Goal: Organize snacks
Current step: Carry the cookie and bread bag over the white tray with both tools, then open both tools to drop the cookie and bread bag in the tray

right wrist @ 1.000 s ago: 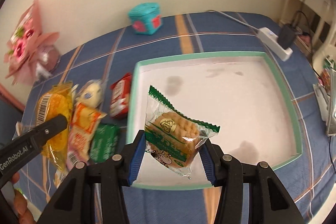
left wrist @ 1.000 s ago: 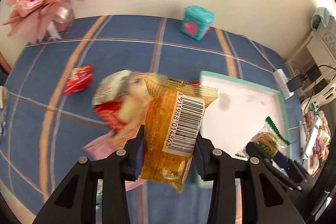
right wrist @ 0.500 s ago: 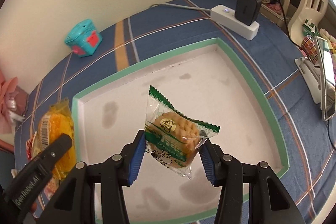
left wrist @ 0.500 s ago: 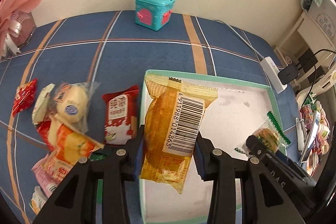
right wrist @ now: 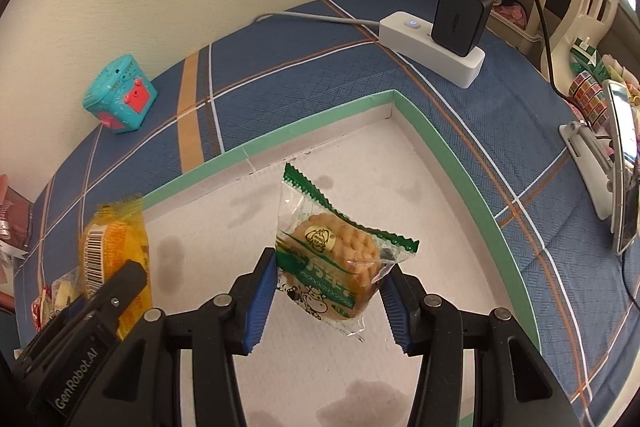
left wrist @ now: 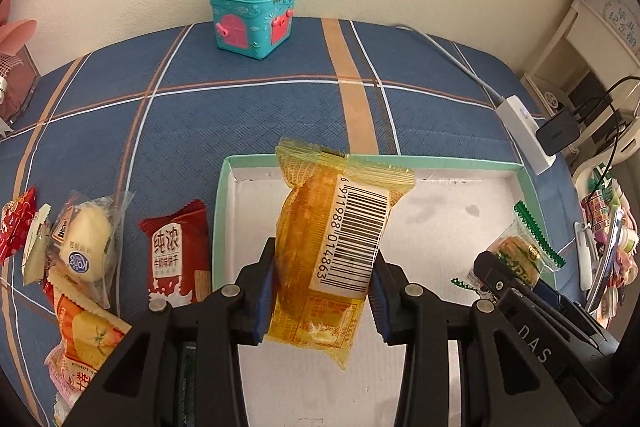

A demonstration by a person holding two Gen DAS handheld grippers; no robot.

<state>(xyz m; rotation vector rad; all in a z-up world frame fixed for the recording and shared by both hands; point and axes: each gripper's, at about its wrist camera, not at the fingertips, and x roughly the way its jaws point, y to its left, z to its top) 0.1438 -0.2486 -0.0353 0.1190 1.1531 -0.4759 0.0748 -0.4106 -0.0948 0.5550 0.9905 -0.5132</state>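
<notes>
Left wrist view: the left gripper (left wrist: 322,287) clamps a yellow cake packet (left wrist: 328,251), long axis upright at frame centre, hanging over the green-rimmed tray (left wrist: 218,211) just inside its left wall.

Right wrist view: the right gripper (right wrist: 328,285) pinches a green biscuit packet (right wrist: 336,255) above the tray's (right wrist: 456,171) white floor, lower centre; each packet lies directly over its drop spot.
</notes>
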